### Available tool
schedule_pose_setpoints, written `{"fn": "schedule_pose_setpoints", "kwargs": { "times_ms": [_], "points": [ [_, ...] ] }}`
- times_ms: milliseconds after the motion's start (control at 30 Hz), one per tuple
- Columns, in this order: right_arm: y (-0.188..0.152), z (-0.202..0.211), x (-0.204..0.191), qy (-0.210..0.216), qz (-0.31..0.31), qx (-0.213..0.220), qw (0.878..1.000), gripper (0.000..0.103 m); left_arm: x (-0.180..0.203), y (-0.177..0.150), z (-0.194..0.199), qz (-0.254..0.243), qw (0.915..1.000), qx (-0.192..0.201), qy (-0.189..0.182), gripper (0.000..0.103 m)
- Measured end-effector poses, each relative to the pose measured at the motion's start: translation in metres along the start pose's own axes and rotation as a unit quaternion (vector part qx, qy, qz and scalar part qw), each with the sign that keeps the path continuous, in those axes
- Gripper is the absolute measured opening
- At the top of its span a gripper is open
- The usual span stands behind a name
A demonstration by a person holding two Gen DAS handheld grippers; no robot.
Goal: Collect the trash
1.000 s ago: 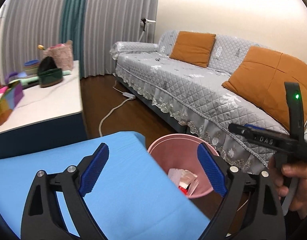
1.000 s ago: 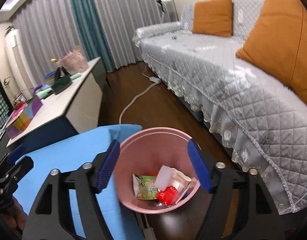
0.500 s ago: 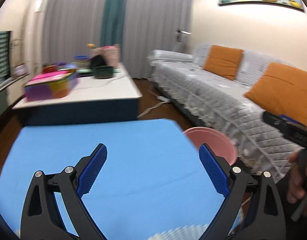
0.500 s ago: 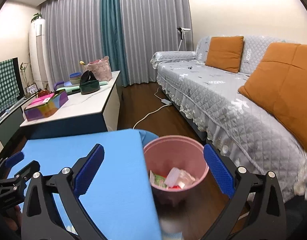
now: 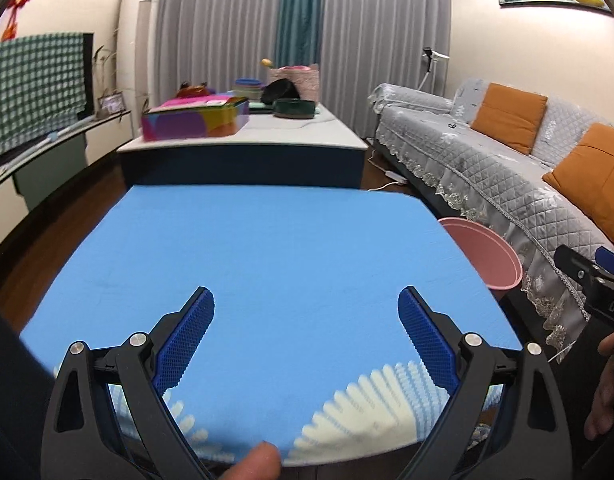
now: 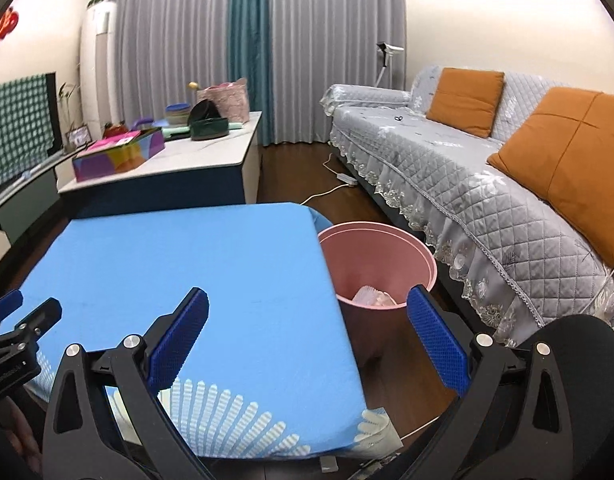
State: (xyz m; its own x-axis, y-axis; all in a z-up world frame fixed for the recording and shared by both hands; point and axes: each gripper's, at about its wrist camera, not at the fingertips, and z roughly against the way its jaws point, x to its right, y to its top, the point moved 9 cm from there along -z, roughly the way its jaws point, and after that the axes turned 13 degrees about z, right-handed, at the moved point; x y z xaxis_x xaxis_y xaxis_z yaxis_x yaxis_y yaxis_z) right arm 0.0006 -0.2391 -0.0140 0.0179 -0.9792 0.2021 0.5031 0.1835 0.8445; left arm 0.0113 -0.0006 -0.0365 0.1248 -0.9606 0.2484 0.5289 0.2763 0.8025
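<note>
The table (image 5: 267,248) wears a matt blue cloth, smooth and flat, printed near its front edge with pale ribbed fan shapes, and beside it stands a bin (image 6: 377,256) of smooth pink plastic with a soft sheen. Both the left gripper (image 5: 307,336) and the right gripper (image 6: 307,336) have glossy black plastic arms with bright metal rivets and blue pads (image 6: 179,340) of rough, knobbly rubber. The sofa (image 6: 467,184) has a quilted grey cover with lace trim, its cushions (image 6: 567,152) a matt orange weave, and the floor (image 6: 303,164) is dark polished wood.

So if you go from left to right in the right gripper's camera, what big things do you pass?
Checkered cloth → colourful box → blue table cover → pink trash bin → grey sofa → big orange cushion.
</note>
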Motion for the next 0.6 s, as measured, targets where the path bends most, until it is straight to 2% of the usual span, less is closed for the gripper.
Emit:
{"fn": "schedule_pose_setpoints", "kwargs": {
  "times_ms": [133,600],
  "points": [
    [-0.003,-0.002,-0.015,0.005,0.016,-0.005,1.0,0.098,-0.011,-0.008,-0.005,0.006,0.9997,-0.01,0.02,0.09],
    [-0.006,-0.018,-0.042,0.011,0.049,-0.022,0.998,0.098,-0.005,-0.013,-0.009,-0.007,0.9996,0.001,0.029,0.09]
  ]
}}
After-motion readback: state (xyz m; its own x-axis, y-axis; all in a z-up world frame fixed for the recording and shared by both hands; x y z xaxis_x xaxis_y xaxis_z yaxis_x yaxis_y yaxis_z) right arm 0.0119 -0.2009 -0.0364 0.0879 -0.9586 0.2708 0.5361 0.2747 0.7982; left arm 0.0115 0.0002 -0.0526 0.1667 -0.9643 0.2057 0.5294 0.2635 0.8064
